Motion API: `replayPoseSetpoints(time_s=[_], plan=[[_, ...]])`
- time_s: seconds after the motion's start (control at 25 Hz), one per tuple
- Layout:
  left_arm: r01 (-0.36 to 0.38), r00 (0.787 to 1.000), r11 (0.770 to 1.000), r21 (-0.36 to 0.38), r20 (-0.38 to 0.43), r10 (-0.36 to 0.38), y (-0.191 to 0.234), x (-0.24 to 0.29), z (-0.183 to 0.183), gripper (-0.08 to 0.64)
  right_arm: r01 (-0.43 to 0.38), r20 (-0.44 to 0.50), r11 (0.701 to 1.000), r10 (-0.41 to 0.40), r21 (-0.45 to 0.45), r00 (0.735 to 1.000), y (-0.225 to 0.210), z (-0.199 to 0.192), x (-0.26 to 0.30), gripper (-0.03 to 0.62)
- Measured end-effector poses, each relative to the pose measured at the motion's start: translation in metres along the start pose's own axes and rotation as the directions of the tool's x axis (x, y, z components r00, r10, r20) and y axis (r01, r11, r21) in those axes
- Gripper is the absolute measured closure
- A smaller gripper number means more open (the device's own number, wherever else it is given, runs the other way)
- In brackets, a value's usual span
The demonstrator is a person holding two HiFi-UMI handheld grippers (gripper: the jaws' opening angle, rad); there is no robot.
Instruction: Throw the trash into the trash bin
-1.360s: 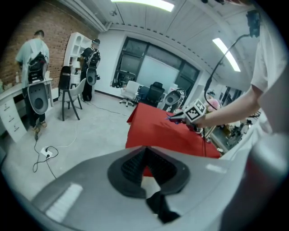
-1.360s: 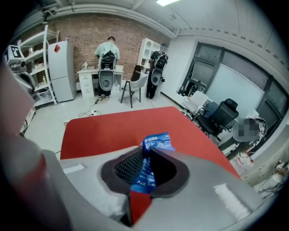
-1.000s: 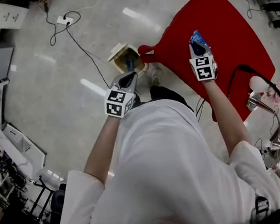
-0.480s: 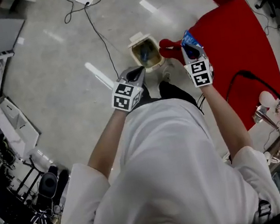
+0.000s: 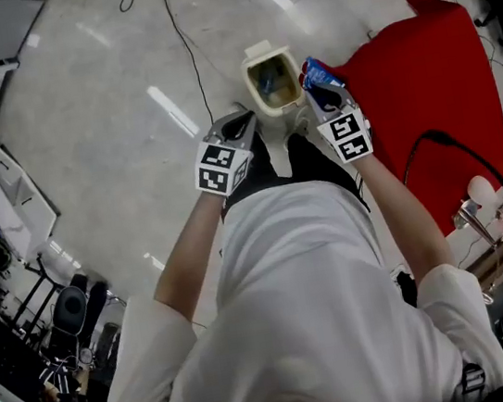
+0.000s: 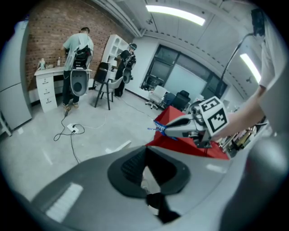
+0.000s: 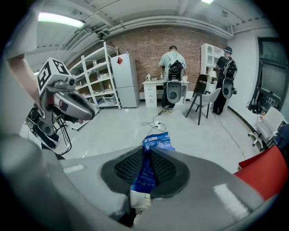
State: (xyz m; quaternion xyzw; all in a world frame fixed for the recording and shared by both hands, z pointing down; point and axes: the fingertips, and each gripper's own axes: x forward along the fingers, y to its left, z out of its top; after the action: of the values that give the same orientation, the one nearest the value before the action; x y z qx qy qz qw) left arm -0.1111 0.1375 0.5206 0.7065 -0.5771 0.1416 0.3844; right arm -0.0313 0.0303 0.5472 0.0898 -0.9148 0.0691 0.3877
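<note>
The right gripper (image 5: pixel 319 91) has its jaws pinched together on a blue wrapper (image 5: pixel 310 71), held just beside the bin (image 5: pixel 265 51), not yet over its mouth. The wrapper looks light, thin, floppy and slick, so a firm mid-sheet pinch suits it. The left gripper (image 5: pixel 242 126), jaws closed on nothing, hovers on the bin's other side.

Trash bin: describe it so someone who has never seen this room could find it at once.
In the head view, start from the big red cloth spread over the pale floor. Just off its left corner stands the trash bin. It is the only small, cream, open-topped box there, with a yellowish inside.
</note>
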Motion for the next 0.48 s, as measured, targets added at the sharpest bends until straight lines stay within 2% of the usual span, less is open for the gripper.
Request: replayPoseSetpoints(time_s=[0.2, 0.48], plan=[[-0.030, 1.000, 0.999, -0.014, 0.008, 0.030, 0.022, -0.002, -0.011, 0.555, -0.061, -0.004, 0.997, 0.062, 0.036, 0.998, 0.016, -0.007, 0.025, 0.545], [-0.055, 0.998, 0.998, 0.006, -0.035, 0.056, 0.047, 0.016, -0.043, 0.555, -0.122, -0.004, 0.984, 0.123, 0.130, 0.992, 0.026, -0.032, 0.070, 0.544]])
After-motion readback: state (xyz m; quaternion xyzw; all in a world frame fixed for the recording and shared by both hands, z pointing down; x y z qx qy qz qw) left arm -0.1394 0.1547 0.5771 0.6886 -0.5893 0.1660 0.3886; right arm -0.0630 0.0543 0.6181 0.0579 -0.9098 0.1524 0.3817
